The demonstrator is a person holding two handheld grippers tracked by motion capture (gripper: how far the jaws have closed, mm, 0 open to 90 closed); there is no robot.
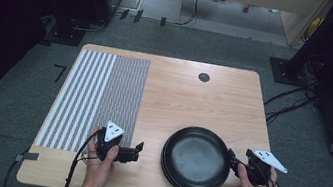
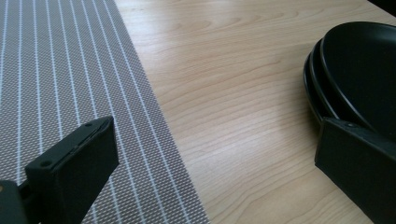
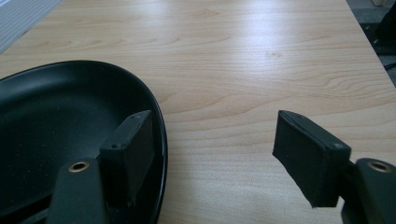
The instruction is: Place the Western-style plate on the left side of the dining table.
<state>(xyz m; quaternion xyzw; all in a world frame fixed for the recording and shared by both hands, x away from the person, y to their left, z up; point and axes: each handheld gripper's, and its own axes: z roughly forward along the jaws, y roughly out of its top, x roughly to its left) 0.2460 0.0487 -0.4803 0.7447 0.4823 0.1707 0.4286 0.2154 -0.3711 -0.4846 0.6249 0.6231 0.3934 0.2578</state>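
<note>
A stack of black plates (image 1: 196, 160) rests on the wooden table (image 1: 194, 98) at the front right. My right gripper (image 1: 231, 158) is at the stack's right rim, held by a hand. In the right gripper view its jaws stand open (image 3: 212, 130): one jaw hangs over the inside of the top plate (image 3: 60, 126), the other is well outside the rim over bare wood. My left gripper (image 1: 137, 150) is open to the left of the stack and points toward it. In the left gripper view (image 2: 215, 140) nothing but wood lies between its jaws, with the plates (image 2: 359, 70) at the right.
A grey placemat with white stripes (image 1: 98, 98) covers the table's left part and shows at the left in the left gripper view (image 2: 56, 70). A dark round cable hole (image 1: 204, 77) sits near the far edge. Cables and stands lie on the floor around the table.
</note>
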